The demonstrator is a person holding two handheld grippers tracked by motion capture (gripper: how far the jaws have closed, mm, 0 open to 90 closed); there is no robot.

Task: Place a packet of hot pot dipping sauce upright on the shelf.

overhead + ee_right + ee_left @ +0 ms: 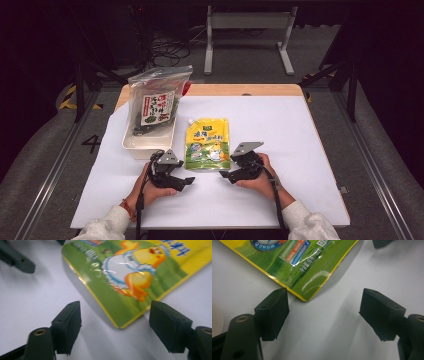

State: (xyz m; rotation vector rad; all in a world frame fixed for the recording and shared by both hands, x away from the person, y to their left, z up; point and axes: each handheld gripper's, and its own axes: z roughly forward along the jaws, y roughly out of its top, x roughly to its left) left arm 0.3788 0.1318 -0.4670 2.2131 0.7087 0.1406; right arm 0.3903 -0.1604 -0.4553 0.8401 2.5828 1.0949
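A yellow and green spout pouch (207, 144) with a cartoon duck lies flat on the white table cover, its spout toward the far side. My left gripper (186, 183) rests near its lower left corner and my right gripper (226, 175) near its lower right corner, both pointing inward. In the left gripper view the jaws (324, 305) stand wide apart, and the pouch (294, 267) corner lies just ahead of them, untouched. In the right gripper view the gripper (115, 322) is open too. A corner of the pouch (130, 277) reaches into the gap, clear of both pads.
A white tray (134, 144) at the left holds an upright clear bag of dark seaweed (156, 102). The table cover (280, 125) stretches bare to the right. The other gripper's jaw tip (17, 260) shows across the pouch in the right gripper view.
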